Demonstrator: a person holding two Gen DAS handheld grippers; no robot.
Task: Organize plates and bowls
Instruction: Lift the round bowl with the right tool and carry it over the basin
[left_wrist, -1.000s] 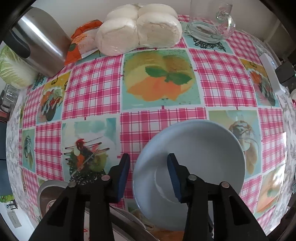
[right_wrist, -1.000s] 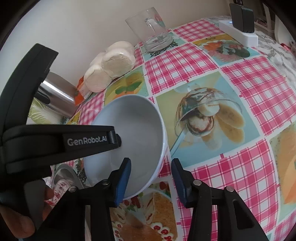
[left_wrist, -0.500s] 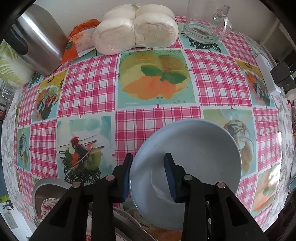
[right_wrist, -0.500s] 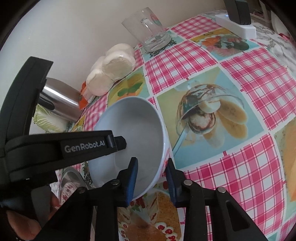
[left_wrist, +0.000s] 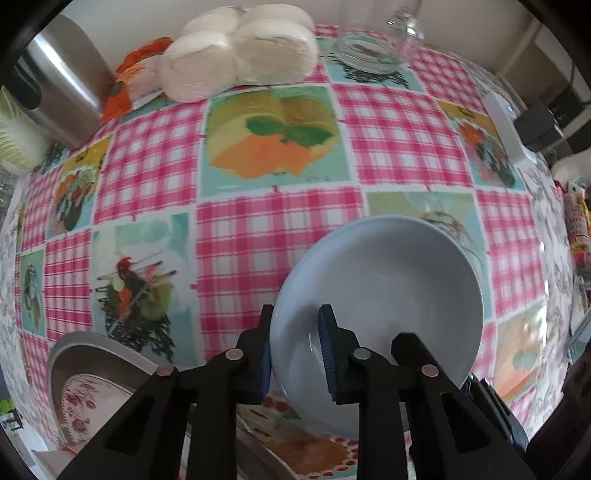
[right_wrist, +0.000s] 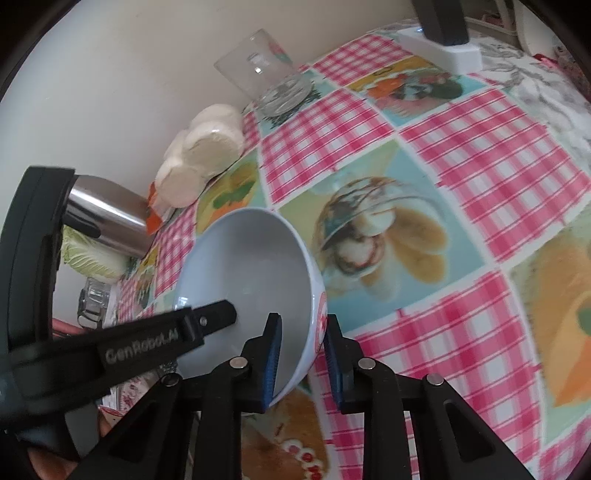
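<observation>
A pale blue bowl (left_wrist: 391, 280) is held tilted above the checked tablecloth; it also shows in the right wrist view (right_wrist: 255, 273). My left gripper (left_wrist: 295, 350) is shut on the bowl's near rim, one finger inside and one outside. My right gripper (right_wrist: 301, 362) is shut on the opposite rim in the same way. The left gripper's body (right_wrist: 140, 343) crosses the right wrist view at the left. A floral plate (left_wrist: 92, 398) in a metal dish lies at the lower left of the left wrist view.
White buns (left_wrist: 240, 70), an orange packet (left_wrist: 129, 85), a steel pot (left_wrist: 62, 85) and a cabbage (left_wrist: 14, 140) stand along the far wall. A glass mug (right_wrist: 262, 77) and a white power strip (right_wrist: 443, 48) are at the back right.
Both grippers closed from open onto the bowl's rim, and the bowl has risen and shifted slightly right with them.
</observation>
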